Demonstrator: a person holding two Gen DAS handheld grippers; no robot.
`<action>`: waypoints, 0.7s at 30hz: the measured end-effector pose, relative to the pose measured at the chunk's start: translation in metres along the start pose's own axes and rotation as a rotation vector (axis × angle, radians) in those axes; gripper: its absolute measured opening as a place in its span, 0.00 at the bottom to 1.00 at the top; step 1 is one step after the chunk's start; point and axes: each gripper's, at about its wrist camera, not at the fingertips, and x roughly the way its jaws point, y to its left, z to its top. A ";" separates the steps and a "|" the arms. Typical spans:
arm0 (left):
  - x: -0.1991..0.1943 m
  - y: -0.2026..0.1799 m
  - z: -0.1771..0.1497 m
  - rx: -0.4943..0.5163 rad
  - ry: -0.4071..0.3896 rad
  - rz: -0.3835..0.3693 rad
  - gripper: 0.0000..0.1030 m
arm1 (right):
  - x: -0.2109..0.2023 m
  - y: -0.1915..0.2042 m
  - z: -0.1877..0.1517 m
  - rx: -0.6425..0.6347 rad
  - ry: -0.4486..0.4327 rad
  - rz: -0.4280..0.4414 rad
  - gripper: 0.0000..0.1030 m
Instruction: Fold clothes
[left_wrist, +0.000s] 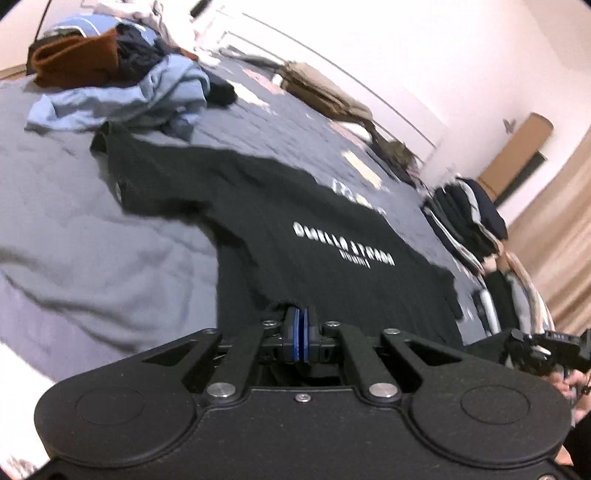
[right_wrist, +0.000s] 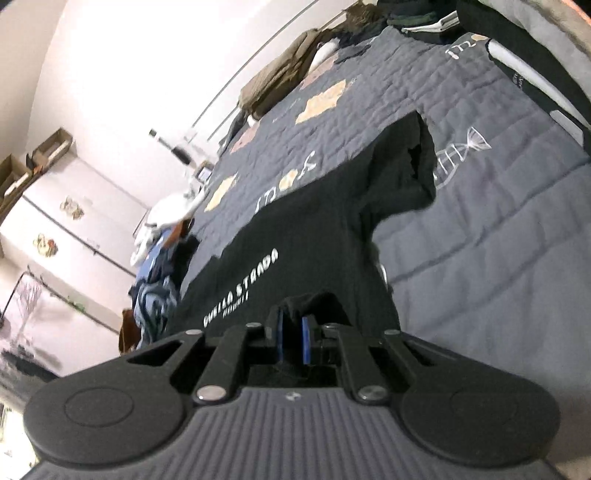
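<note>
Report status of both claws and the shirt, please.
Left claw shut on shirt. Right claw shut on shirt. Shirt flat on bed. Nothing blocking.

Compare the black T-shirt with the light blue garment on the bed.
The black T-shirt lies spread flat; the light blue garment is crumpled in a heap. The T-shirt bears white lettering; the blue one looks plain. Both grippers clamp the T-shirt's near edge; the blue garment lies ungripped. Both rest on the grey quilt.

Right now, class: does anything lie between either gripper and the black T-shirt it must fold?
Nothing visible does. The left gripper and the right gripper each already pinch the near edge of the black T-shirt, spread over the grey quilt.
</note>
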 end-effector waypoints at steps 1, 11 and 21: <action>0.002 0.001 0.006 -0.009 -0.012 0.004 0.02 | 0.005 0.000 0.003 0.005 -0.006 0.001 0.09; 0.035 0.008 0.040 -0.035 -0.074 0.019 0.02 | 0.051 0.005 0.027 -0.018 -0.054 -0.021 0.09; 0.036 0.008 0.049 -0.035 -0.124 0.082 0.04 | 0.076 0.011 0.026 -0.176 -0.114 -0.101 0.13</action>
